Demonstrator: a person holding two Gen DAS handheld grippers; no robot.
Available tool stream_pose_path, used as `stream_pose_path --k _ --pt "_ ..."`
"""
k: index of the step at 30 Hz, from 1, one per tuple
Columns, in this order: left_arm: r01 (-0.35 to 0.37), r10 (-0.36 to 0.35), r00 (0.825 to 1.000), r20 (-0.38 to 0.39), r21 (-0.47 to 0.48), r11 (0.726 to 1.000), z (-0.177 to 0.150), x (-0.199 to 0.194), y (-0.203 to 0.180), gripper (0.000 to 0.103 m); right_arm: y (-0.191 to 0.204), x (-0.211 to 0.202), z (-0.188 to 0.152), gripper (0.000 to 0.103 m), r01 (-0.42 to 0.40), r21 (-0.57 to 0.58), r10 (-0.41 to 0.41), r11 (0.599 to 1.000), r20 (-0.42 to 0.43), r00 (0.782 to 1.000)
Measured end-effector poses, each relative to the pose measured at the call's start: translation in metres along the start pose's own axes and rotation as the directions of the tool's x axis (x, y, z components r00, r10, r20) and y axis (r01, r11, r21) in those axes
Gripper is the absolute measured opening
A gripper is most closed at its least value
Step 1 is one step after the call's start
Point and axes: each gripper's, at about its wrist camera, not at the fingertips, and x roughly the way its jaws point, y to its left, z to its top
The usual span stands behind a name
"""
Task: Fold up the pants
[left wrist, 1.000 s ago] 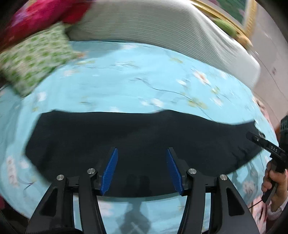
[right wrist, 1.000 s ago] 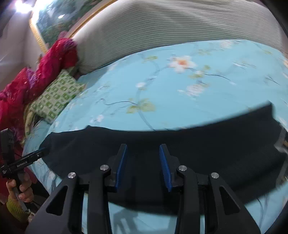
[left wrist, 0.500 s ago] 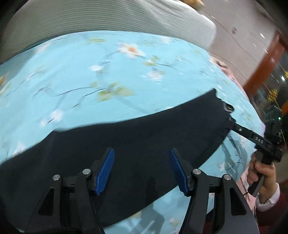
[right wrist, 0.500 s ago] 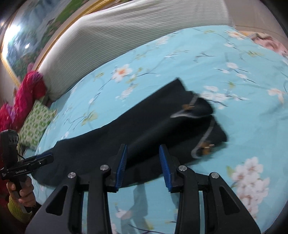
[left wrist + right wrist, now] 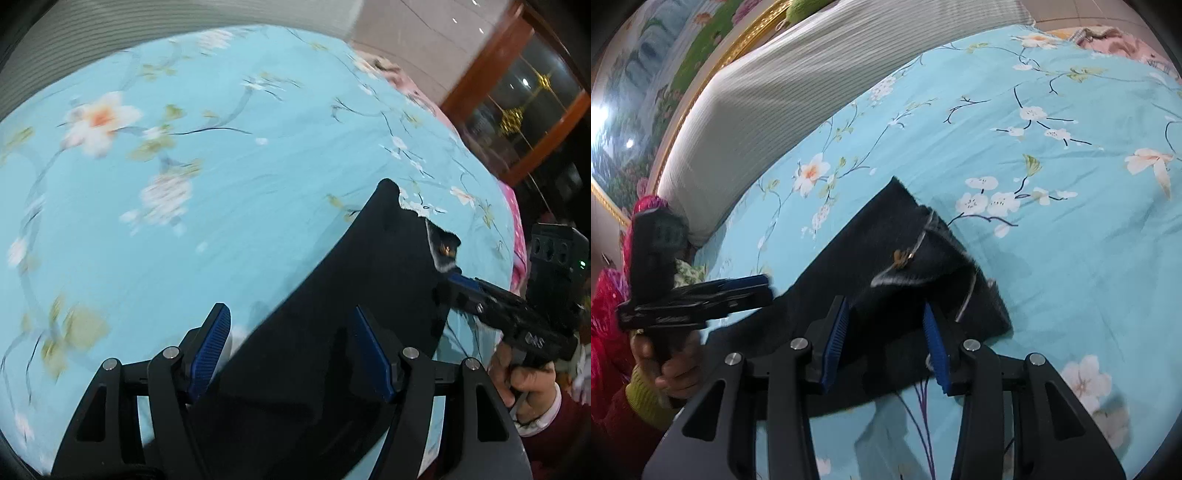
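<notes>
Dark navy pants [image 5: 369,280] lie flat as a long strip on a light blue floral bedsheet [image 5: 184,192]. Their waist end, with pale stitching and a brass button, shows in the right wrist view [image 5: 905,243]. My left gripper [image 5: 291,347] is open, hovering over the pants near the waist end. My right gripper [image 5: 886,332] is open, its blue pads on either side of the waistband edge, just above the cloth. Each gripper shows in the other's view: the right one [image 5: 495,310] at the waist edge, the left one [image 5: 701,295] over the leg part.
A grey ribbed headboard cushion [image 5: 812,74] runs along the far side of the bed. Red and green patterned pillows [image 5: 613,295] lie at the left. A wooden glass cabinet [image 5: 524,96] stands beyond the bed's right edge.
Both grippers have swung toward the waist end of the pants. The left one has moved right along the strip, the right one has come down close to the waistband.
</notes>
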Motion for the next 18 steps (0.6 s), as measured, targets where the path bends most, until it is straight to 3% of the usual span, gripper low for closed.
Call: stream_pose_path --k 5,6,8,9,11,12,18 --pt "0.074 -0.072 0.996 -0.059 0.031 0.997 0.031 0.036 -0.007 0.068 -0.005 0.003 0.006 0.043 -0.019 0.023 0.019 1.000 0.020 1.000" --pt "0.095 -0.092 0.994 -0.065 0.035 0.995 0.035 0.041 -0.009 0.063 -0.007 0.004 0.007 0.043 -0.025 0.026 0.024 0.999 0.021 0.999" --pt "0.126 -0.123 0.990 -0.074 0.045 0.991 0.038 0.046 -0.014 0.046 -0.005 0.007 0.009 0.036 -0.032 0.022 0.031 0.999 0.022 0.999" --pt "0.146 -0.141 0.987 -0.082 0.052 0.988 0.038 0.048 -0.017 0.026 -0.004 0.007 0.009 0.024 -0.034 0.014 0.034 0.999 0.021 0.999" --pt "0.138 -0.132 0.988 -0.078 0.083 0.987 0.036 0.045 -0.024 0.014 -0.002 0.008 0.008 0.010 -0.030 0.000 0.030 1.000 0.014 0.999" --pt "0.125 -0.119 0.991 -0.067 0.111 0.986 0.035 0.041 -0.029 0.006 -0.001 0.007 0.008 0.008 -0.029 -0.007 0.030 1.000 0.016 0.999" --pt "0.111 -0.114 0.993 0.011 0.183 0.977 0.032 -0.001 -0.053 0.005 0.014 -0.022 0.012 0.006 -0.068 -0.043 0.071 0.997 0.069 0.995"
